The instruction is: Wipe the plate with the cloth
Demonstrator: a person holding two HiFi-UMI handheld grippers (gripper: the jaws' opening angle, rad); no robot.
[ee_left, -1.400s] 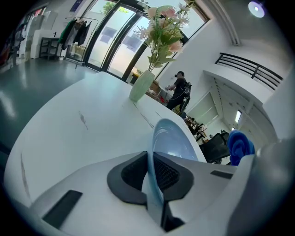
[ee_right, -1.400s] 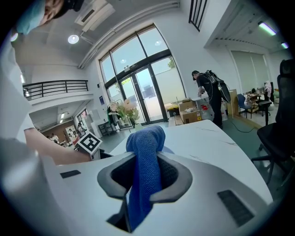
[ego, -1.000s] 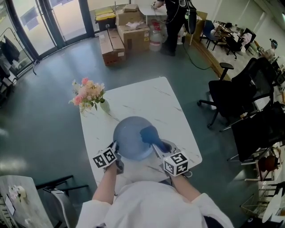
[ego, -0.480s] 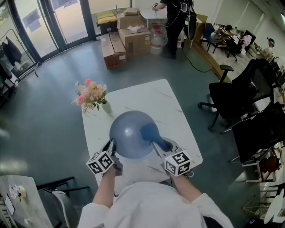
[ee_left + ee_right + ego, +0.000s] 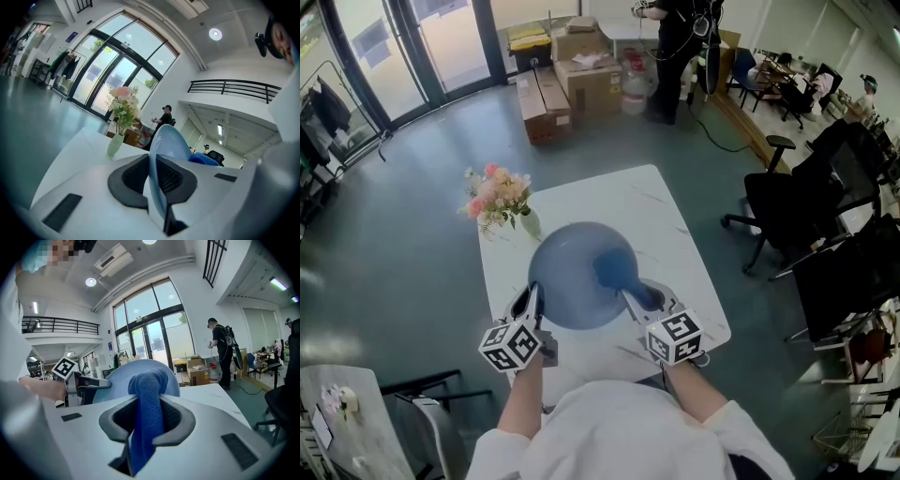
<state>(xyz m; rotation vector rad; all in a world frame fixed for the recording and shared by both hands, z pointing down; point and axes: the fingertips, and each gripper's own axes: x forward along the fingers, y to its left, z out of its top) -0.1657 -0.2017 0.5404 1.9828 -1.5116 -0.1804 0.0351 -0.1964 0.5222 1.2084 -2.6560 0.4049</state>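
Gripping the plate (image 5: 574, 277) by its near-left rim, the left gripper (image 5: 532, 302) has its fingers clamped on the edge, tilting the plate up over the table (image 5: 619, 202). The right gripper (image 5: 642, 298), fingers pinched on the cloth (image 5: 614, 270), sits to the plate's right with the cloth against its face, so the wipe likely runs leftward. The flower vase (image 5: 523, 223) stands apart beyond.

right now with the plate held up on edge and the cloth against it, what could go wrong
1. The left gripper clamps the plate only at its rim. Pressure from wiping could lever it out, and it might drop onto the table.
2. The right gripper pinches the cloth in a bunch, so rubbing might tug it loose.
3. The vase of flowers stands close to the plate's far left edge, and a wide stroke could knock it over.
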